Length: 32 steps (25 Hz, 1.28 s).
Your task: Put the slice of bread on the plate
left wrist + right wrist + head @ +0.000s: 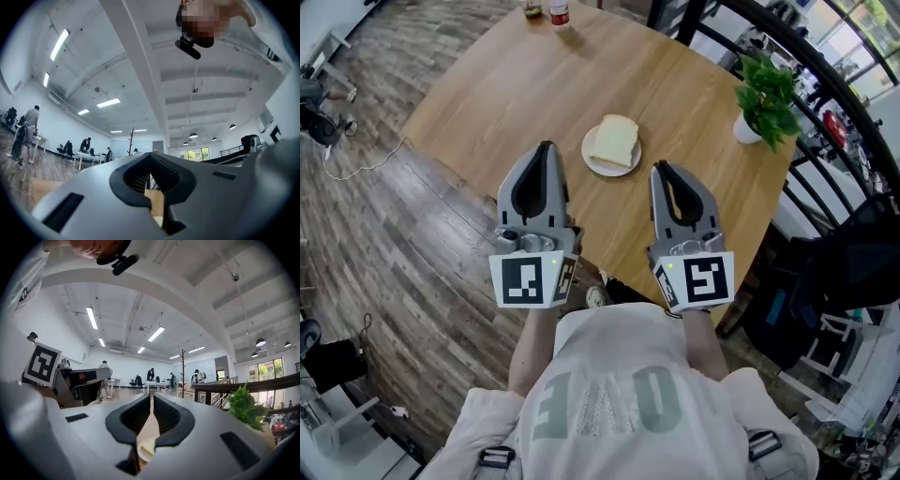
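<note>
A slice of pale bread (615,141) lies flat on a small white plate (592,162) near the middle of the round wooden table (516,84). Both grippers hover above the table's near edge, in front of the person's chest, pointing toward the plate. My left gripper (546,146) is just left of the plate, jaws together, nothing between them (150,157). My right gripper (660,167) is just right of the plate, also closed and empty (153,395). In the right gripper view the plate (140,452) and bread (149,446) show below the jaws.
A potted green plant (765,94) stands at the table's right edge, also in the right gripper view (243,404). Two bottles (557,11) sit at the far edge. A black railing (830,89) runs close on the right. Wood floor lies to the left, and people stand far off.
</note>
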Tool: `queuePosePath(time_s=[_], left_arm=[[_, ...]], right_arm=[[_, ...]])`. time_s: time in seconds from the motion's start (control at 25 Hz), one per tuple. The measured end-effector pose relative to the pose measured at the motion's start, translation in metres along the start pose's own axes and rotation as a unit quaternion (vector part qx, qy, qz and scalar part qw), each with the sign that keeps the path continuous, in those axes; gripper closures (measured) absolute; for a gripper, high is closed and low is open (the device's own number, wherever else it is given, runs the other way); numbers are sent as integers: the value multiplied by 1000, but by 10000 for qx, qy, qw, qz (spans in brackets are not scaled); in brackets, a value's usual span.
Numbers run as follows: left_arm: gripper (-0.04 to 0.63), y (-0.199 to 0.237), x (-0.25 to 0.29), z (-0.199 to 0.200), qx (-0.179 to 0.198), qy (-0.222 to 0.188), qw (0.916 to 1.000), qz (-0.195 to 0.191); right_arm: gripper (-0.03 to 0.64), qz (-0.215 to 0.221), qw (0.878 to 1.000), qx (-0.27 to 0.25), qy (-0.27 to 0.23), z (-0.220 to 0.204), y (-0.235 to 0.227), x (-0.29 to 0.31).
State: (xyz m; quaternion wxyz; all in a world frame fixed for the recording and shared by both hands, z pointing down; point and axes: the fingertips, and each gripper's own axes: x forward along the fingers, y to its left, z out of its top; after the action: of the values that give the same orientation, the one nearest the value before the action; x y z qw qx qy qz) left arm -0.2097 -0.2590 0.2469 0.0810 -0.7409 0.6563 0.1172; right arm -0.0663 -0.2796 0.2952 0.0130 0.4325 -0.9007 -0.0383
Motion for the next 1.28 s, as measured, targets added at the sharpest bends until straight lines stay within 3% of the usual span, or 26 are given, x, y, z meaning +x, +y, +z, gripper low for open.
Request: queuePosePath(time_s=[0.24,0.48,0.8,1.28], left_arm=[[588,14,-31,7,33,97,9994,325],[588,21,-44,18,196,50,9987,477],[588,13,-47,22,426,56,9982,428],[588,15,-43,10,275,212,9983,468]], right_arm=[[584,347,9993,-62,-80,6,28,-3],[586,334,9986,-395,-86,15,40,-5],[585,340,9988,-336,-68,14,42,-12],[586,299,9990,-334,-43,10,33,-14]])
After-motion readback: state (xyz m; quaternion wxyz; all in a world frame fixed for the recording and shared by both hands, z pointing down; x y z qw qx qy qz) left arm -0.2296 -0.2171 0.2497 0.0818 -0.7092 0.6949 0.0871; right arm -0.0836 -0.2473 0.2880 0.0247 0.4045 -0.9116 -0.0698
